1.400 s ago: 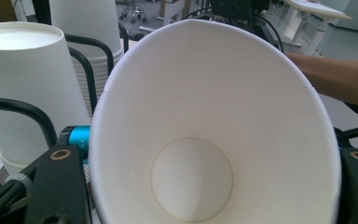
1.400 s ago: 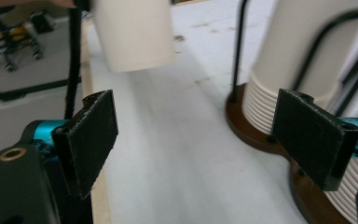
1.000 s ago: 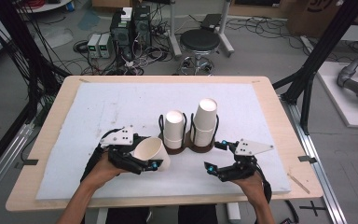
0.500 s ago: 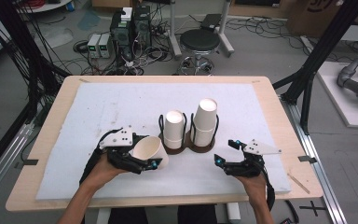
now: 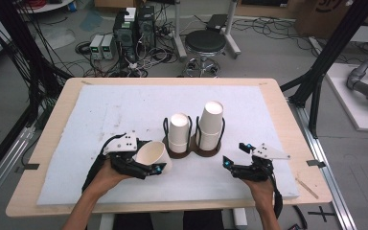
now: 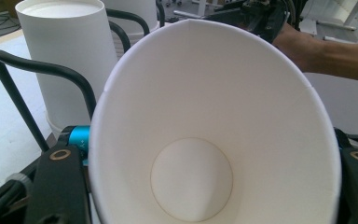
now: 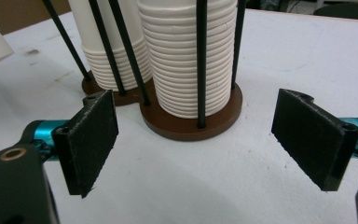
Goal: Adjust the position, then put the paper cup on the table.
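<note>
your left gripper [image 5: 159, 168] is clamped on a single paper cup [image 5: 152, 157], jaws pressed on either side of its wall. the cup lies tipped, its long axis nearly level; in the high view its mouth faces back toward you and to the left, its base toward the cup holder [image 5: 191, 147]. in the left gripper view you look straight down the open mouth to the round bottom [image 6: 191, 179].

the holder sits mid-table [image 5: 100, 110], just right of the held cup and close to it. it carries two stacks: the shorter left stack [image 5: 178, 132] and the taller right stack [image 5: 211, 124], each inside black wire loops.

your right gripper [image 5: 235, 155] is wide open and empty, low over the table, right of the holder and apart from it. in the right gripper view the taller stack [image 7: 186, 56] stands dead ahead between the spread jaws, the brown base [image 7: 191, 122] just beyond the pads.

judgement: the left stack is the nearer one to the held cup. the cup's axis must swing from level to upright before it can nest on a stack. the right gripper looks placed to steady the holder.
</note>
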A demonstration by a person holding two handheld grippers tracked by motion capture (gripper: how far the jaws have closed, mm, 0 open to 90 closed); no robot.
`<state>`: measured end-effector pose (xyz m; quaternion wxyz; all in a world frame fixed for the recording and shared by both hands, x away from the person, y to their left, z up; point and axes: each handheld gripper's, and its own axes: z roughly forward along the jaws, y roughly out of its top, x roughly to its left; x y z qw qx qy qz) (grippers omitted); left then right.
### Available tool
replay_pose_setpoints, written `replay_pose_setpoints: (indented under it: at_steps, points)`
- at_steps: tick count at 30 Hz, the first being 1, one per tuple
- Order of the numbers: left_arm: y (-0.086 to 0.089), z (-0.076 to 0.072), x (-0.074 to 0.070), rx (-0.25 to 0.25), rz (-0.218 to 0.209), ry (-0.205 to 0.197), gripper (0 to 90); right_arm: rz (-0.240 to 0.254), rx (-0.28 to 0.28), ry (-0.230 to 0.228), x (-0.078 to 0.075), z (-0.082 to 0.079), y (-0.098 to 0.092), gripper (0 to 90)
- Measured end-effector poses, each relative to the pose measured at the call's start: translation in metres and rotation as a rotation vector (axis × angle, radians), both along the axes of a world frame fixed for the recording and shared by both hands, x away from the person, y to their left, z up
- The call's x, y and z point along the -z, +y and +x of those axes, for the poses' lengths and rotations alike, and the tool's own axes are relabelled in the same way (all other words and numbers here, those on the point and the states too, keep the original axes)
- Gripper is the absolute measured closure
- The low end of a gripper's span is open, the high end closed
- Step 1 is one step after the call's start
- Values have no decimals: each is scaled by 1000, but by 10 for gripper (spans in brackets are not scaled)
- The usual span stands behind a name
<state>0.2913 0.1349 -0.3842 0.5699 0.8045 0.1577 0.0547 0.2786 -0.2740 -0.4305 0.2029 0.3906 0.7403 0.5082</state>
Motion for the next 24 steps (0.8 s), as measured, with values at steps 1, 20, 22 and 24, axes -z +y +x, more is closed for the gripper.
replay_pose_setpoints:
  at_steps: [1, 20, 22, 24]
  points:
    - [0, 0, 0, -1, 0, -1, 310, 4, 8, 0, 1, 0, 0, 148]
    - [0, 1, 0, 0, 8, -1, 310, 14, 27, -2, 12, 1, -2, 148]
    - [1, 1, 0, 0, 9, -1, 310, 10, 28, -4, 12, 1, -2, 149]
    - [1, 2, 0, 0, 10, 0, 310, 13, 30, -4, 12, 1, -3, 149]
